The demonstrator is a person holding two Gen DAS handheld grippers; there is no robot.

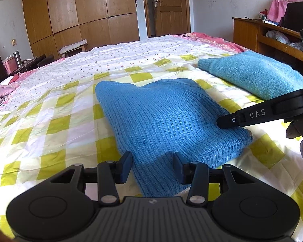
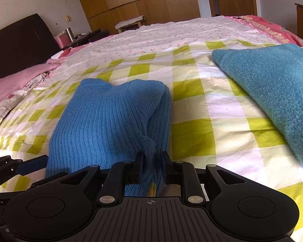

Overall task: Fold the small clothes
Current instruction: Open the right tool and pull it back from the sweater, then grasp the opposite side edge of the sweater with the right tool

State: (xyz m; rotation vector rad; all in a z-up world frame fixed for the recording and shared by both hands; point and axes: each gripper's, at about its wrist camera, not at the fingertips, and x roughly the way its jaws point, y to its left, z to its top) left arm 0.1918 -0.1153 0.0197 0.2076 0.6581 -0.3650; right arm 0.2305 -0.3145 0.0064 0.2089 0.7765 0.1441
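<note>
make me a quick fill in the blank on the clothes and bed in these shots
1. The ribbed knit garment lying folded on the bed is ____ in colour.
2. The sheet under it has a checked pattern of white and yellow-____.
3. The fuzzy teal garment lies to the ____ of the ribbed one.
4. Behind the bed stands a wooden ____.

Missing words: blue; green; right; wardrobe

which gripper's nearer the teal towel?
Right. The right gripper is at the ribbed knit's edge facing the teal towel. The left gripper is at the knit's near edge, farther off.
</note>
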